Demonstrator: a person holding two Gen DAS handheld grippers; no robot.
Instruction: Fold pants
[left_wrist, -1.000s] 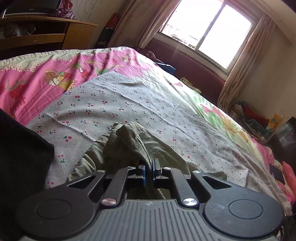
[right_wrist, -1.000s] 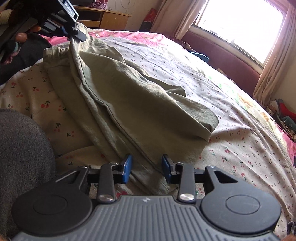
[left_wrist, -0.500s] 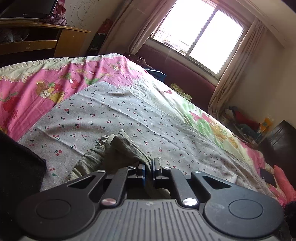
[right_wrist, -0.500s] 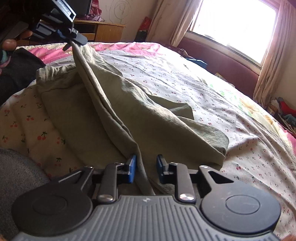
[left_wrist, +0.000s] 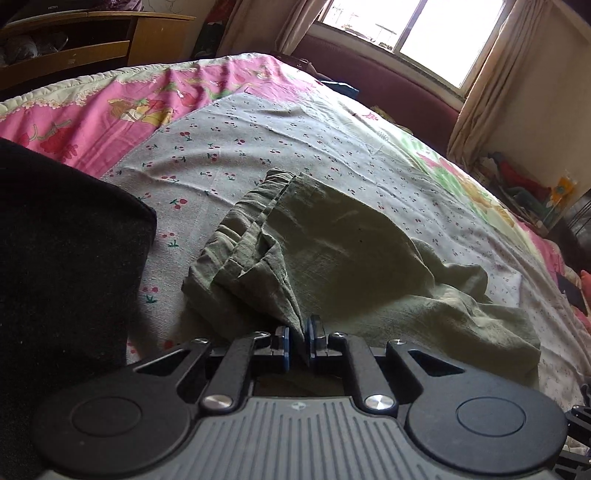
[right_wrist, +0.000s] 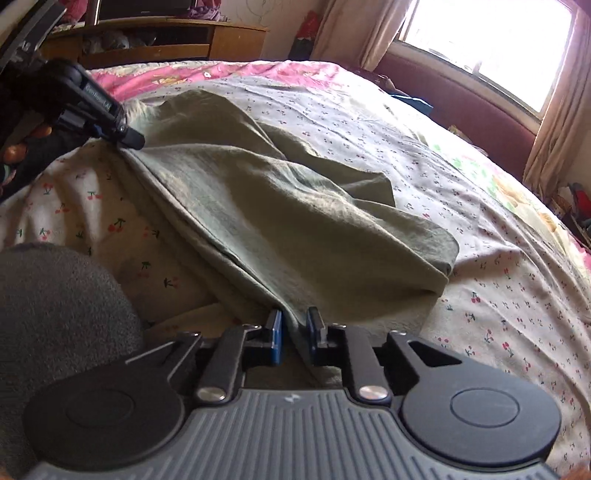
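Olive green pants (left_wrist: 332, 251) lie rumpled on the bed, with the elastic waistband (left_wrist: 251, 206) toward the far left in the left wrist view. My left gripper (left_wrist: 298, 341) is shut on an edge of the pants. The pants (right_wrist: 266, 206) fill the middle of the right wrist view. My right gripper (right_wrist: 294, 338) is shut on their near edge, and the fabric runs taut from it to the left gripper (right_wrist: 125, 134) at the upper left.
The bed has a cherry-print sheet (left_wrist: 229, 147) and a pink floral quilt (left_wrist: 92, 110). A dark sleeve (left_wrist: 55, 258) is at the left, a grey one (right_wrist: 55, 295) in the right view. A wooden cabinet (left_wrist: 92, 40), window (right_wrist: 491, 40) and maroon headboard (left_wrist: 388, 66) lie beyond.
The right jaws have closed onto the pants edge. The left gripper came down toward the bed with its edge, so the pants now lie flatter and more spread out.
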